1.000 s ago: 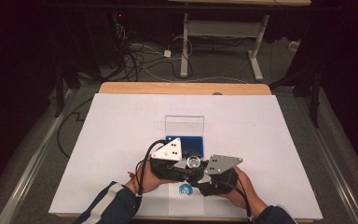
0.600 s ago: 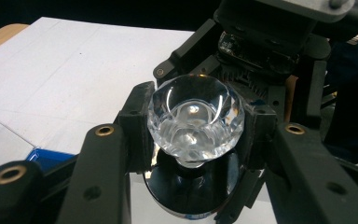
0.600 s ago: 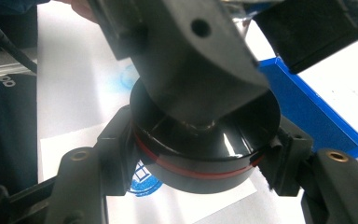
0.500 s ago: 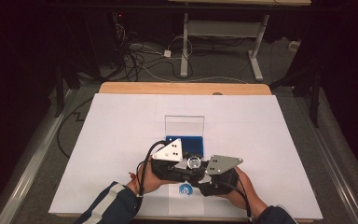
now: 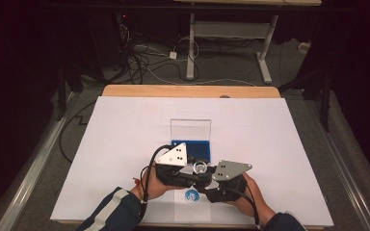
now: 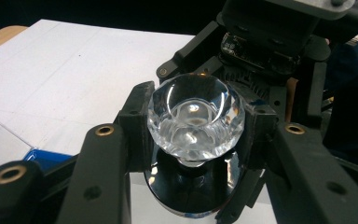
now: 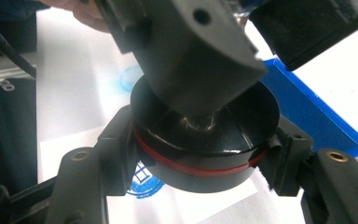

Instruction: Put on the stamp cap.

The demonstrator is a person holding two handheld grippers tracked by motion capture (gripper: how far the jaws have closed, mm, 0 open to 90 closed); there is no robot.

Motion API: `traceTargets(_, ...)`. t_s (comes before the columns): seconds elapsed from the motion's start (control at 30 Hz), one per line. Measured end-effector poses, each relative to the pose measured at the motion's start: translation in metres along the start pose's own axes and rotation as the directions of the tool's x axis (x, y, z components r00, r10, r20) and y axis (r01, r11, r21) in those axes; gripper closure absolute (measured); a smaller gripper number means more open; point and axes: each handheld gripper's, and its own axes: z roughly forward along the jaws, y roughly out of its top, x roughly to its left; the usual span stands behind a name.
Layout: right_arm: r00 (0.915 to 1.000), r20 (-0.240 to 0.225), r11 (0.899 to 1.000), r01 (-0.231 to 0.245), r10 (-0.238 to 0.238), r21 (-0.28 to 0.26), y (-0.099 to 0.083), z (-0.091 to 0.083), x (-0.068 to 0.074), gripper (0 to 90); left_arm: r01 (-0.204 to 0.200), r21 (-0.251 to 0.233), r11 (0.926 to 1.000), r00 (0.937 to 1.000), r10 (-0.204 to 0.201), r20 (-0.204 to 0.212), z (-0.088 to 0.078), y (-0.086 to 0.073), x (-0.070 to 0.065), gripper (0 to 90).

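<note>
Black round base (image 7: 205, 154) blurred near the lens, top hidden behind the other tongs' jaw. Blue stamp mark (image 7: 142, 184) half covered beneath. Blue tray (image 6: 46, 158) mostly masked. Neck under clear faceted knob (image 6: 193, 119) too dark to resolve.

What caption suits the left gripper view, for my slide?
Left gripper clamps a clear faceted knob atop a black round base.

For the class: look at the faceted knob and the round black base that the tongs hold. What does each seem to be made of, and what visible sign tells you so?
Faceted knob: looks like clear glass or acrylic, polished; it is see-through, with cut facets and bright glints. Which of the two, the pictures leave open.
Round black base: probably glossy plastic or lacquered metal; smooth black surface with mirror-like highlights and a thin red band round its side.
</note>
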Motion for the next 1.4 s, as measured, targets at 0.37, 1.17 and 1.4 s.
traceTargets(0.37,0.9999,0.013,1.0,0.007,-0.007,-0.013,0.0,-0.001,0.003,38.5,-0.018,-0.004,0.9998,0.9998,0.018,-0.005,-0.001,0.001,-0.004,53.7)
traceTargets(1.17,0.9998,-0.011,1.0,-0.02,0.02,-0.01,-0.001,-0.001,0.002,38.6,-0.045,0.01,0.9989,0.9989,0.045,-0.015,0.003,0.001,-0.008,53.8)
traceTargets(1.4,0.9998,-0.012,1.0,-0.016,0.016,0.004,-0.002,0.001,0.003,38.6,-0.07,0.026,0.9972,0.9972,0.071,-0.026,0.006,0.001,-0.011,53.8)
